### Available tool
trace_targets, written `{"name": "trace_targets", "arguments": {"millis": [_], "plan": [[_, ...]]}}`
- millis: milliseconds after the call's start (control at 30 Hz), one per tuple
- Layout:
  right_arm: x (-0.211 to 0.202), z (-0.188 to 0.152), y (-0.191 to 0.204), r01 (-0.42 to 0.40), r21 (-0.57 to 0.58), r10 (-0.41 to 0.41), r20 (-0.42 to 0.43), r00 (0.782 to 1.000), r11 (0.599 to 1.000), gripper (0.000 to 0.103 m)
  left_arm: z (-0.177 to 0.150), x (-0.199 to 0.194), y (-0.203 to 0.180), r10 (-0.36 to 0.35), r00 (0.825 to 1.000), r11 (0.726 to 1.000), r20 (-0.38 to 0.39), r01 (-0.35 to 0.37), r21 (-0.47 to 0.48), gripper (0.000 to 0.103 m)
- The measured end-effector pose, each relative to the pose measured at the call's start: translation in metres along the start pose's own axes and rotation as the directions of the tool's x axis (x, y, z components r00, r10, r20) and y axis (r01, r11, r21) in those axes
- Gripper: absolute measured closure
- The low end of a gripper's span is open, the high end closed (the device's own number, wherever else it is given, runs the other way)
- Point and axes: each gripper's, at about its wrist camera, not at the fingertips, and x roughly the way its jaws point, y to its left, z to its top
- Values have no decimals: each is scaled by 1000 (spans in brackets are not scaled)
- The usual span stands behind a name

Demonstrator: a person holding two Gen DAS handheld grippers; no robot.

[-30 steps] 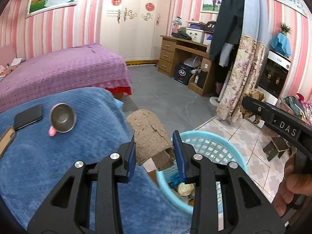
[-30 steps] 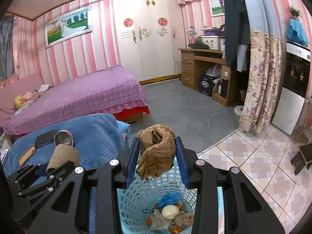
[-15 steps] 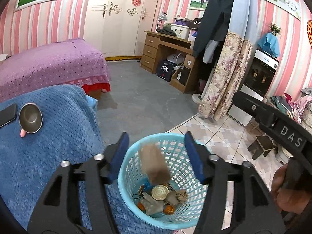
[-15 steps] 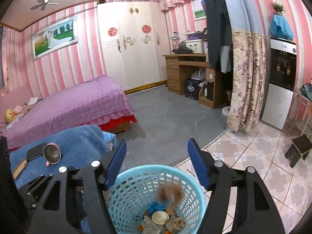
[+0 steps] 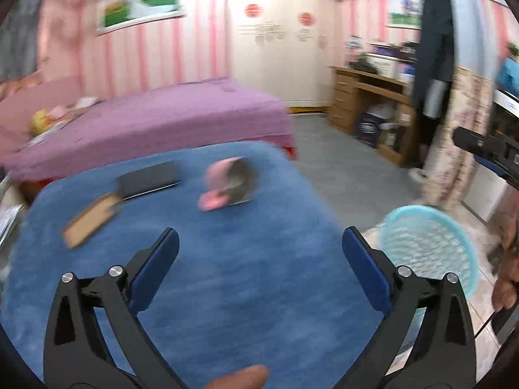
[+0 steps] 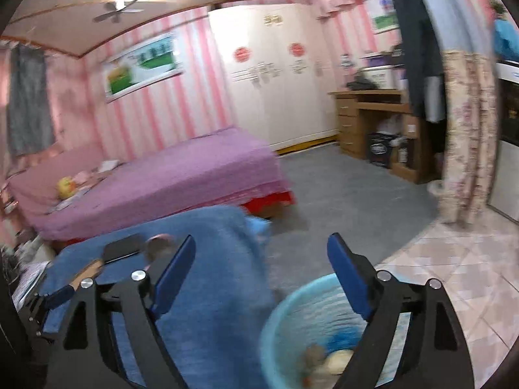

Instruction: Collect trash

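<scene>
A light blue plastic basket (image 5: pixel 428 246) stands on the floor at the right of the blue-covered table (image 5: pixel 227 278). In the right wrist view the basket (image 6: pixel 292 317) holds several pieces of trash (image 6: pixel 327 361), blurred. My left gripper (image 5: pixel 259 253) is open and empty over the blue cloth. My right gripper (image 6: pixel 261 267) is open and empty, above the table's edge and the basket's left rim. Both views are motion-blurred.
On the blue cloth lie a metal cup with a pink handle (image 5: pixel 233 184), a black phone (image 5: pixel 149 180) and a brown flat object (image 5: pixel 90 220). A purple bed (image 5: pixel 152 126) stands behind. A wooden desk (image 5: pixel 369 103) and floral curtain (image 5: pixel 454 136) are at the right.
Both grippers let their brown trash fall into the basket and opened wide. Both have since swung left, away from the basket and toward the blue table.
</scene>
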Motion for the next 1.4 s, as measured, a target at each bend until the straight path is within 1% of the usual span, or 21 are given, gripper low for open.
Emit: {"name": "trace_targets", "arguments": {"millis": [33,100,133,167,267,333,400,467,600,700,767,867,1000,1067,1133,1167,1333,1400], "plan": [[5,-8,25,-32,-41,32,-7,999,999,21,-4,-3,20,31,1000,999,-5,-31,-21,6],[10,-19,56,-82,-111,79,-30,996,990,21,-13,-10,66,112,994,991,-8,-112,-77,6],[14,-27,74,-119,-148,113,-49,992,982,21,-18,-14,83,135,991,986,-3,-134,-100,6],[16,-32,87,-139,-169,130,-62,990,976,21,-23,-19,101,153,988,981,6,-151,-126,6],[22,-48,122,-172,-230,152,-100,983,958,20,-33,-31,138,199,979,963,37,-188,-191,5],[26,-56,141,-175,-257,150,-117,982,950,20,-44,-35,156,207,978,955,38,-193,-226,5],[30,-63,155,-189,-276,158,-131,979,942,20,-51,-34,169,176,984,954,26,-164,-251,5],[32,-68,169,-191,-287,157,-136,978,939,20,-56,-31,177,165,986,956,17,-156,-250,5],[35,-76,185,-196,-277,165,-131,978,941,20,-59,-36,183,186,981,959,49,-170,-227,5],[37,-82,191,-198,-256,169,-132,977,946,20,-63,-40,189,194,980,957,48,-178,-228,5],[34,-85,195,-203,-257,175,-130,976,945,20,-65,-44,192,217,975,954,45,-202,-223,5],[29,-87,198,-209,-274,183,-118,976,939,20,-64,-55,192,237,970,950,51,-221,-222,5],[26,-86,192,-217,-262,190,-124,974,940,20,-65,-77,178,258,963,950,77,-238,-204,5],[27,-83,188,-212,-259,186,-121,975,942,20,-65,-88,174,261,961,948,93,-236,-214,5],[28,-80,185,-202,-264,177,-115,977,943,20,-65,-96,174,246,963,949,111,-215,-231,5],[28,-79,183,-199,-266,175,-113,978,943,20,-65,-101,174,246,961,949,126,-212,-234,5],[30,-77,177,-206,-279,180,-118,977,938,20,-71,-118,164,285,940,950,189,-251,-185,5],[30,-75,173,-208,-285,182,-115,976,935,20,-74,-126,157,298,929,951,219,-270,-150,5]]}}
